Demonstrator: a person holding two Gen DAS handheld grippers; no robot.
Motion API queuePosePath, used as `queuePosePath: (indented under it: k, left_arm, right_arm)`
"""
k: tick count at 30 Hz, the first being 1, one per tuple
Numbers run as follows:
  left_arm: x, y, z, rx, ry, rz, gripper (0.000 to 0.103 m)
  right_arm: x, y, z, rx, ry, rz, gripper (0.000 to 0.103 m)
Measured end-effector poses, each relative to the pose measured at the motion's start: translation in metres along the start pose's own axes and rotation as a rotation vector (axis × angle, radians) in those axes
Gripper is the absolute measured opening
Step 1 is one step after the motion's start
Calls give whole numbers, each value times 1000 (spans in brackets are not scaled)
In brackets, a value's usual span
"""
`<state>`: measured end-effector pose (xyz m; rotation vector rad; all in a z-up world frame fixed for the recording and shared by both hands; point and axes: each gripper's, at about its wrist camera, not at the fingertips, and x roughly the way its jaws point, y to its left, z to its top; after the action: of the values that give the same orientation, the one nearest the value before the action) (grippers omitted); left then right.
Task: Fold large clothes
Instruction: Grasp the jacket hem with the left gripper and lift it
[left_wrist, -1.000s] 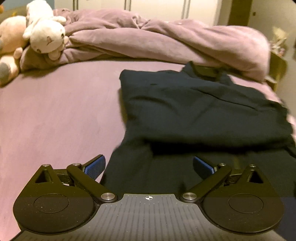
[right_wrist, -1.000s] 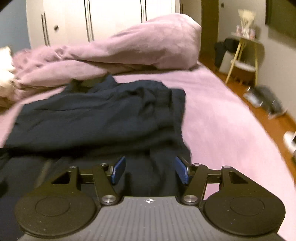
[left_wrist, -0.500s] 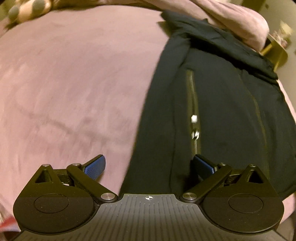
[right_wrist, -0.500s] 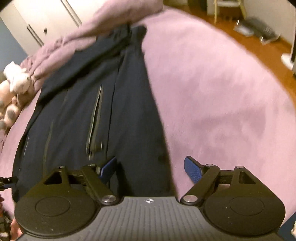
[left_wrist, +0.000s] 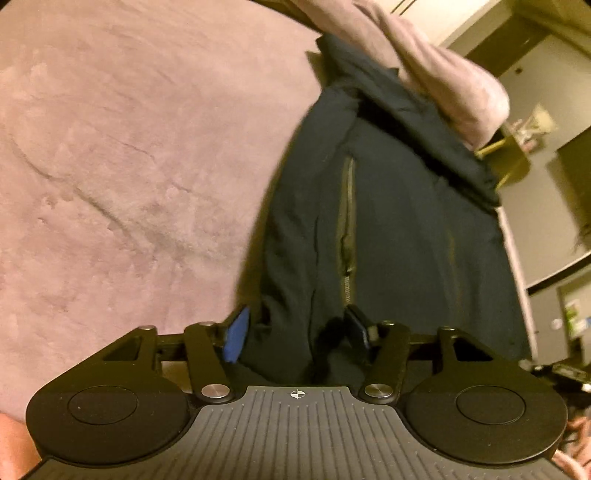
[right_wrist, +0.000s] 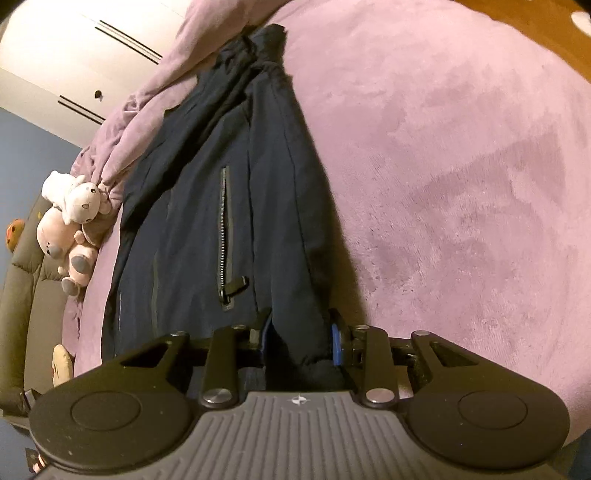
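Observation:
A dark navy jacket (left_wrist: 399, 206) with zipped pockets lies lengthwise on the pink bed and stretches away from both grippers; it also shows in the right wrist view (right_wrist: 207, 192). My left gripper (left_wrist: 297, 332) is shut on the jacket's near left hem corner, with cloth bunched between its blue pads. My right gripper (right_wrist: 299, 339) is shut on the near right hem corner. A pocket zipper (right_wrist: 226, 236) runs just ahead of the right gripper. The jacket's far end reaches the crumpled duvet.
A pink bedspread (right_wrist: 461, 177) covers the bed. A crumpled pink duvet (left_wrist: 436, 74) lies at the far end. Plush toys (right_wrist: 70, 221) sit at the far left by a grey headboard. A yellow side table (left_wrist: 506, 162) and wooden floor (right_wrist: 535, 33) lie beyond the bed.
Both grippers dropped to the jacket's near hem and closed on it, one at each corner. The views tilted down onto the bed, and the folded-over jacket now lies stretched out lengthwise.

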<state>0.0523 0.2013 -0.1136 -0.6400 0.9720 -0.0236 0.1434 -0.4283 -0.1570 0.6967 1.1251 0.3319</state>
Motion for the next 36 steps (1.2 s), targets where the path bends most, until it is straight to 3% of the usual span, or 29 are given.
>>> queuePosePath:
  k: [3, 8, 10, 12, 15, 19, 23, 26, 29, 36]
  left_arm:
    - [1, 3, -2, -6, 29, -22, 67]
    - [6, 0, -2, 47, 74, -14, 68]
    - [6, -3, -2, 88, 92, -15, 62]
    - [9, -7, 2, 119, 105, 15, 39]
    - [10, -4, 6, 103, 133, 24, 25]
    - [-1, -4, 10, 70, 124, -32, 19]
    - [-21, -13, 23, -17, 64, -162, 17]
    - [-35, -27, 43, -56, -13, -251, 16]
    - [-36, -49, 76, -43, -78, -279, 15]
    - [16, -92, 194, -60, -201, -304, 15]
  right_arm:
    - [7, -5, 2, 46, 17, 26, 37]
    - [6, -2, 2, -7, 47, 15, 38]
    - [5, -2, 3, -10, 53, 21, 38]
    - [6, 1, 4, -23, 60, 24, 35]
    - [7, 6, 4, -35, 66, 46, 27]
    - [1, 15, 7, -11, 50, 132, 24]
    - [-4, 35, 14, -36, 21, 174, 23]
    - [-5, 62, 29, -111, -24, 168, 22]
    - [0, 93, 59, -158, -81, 180, 22]
    - [48, 163, 176, -209, -241, 165, 20]
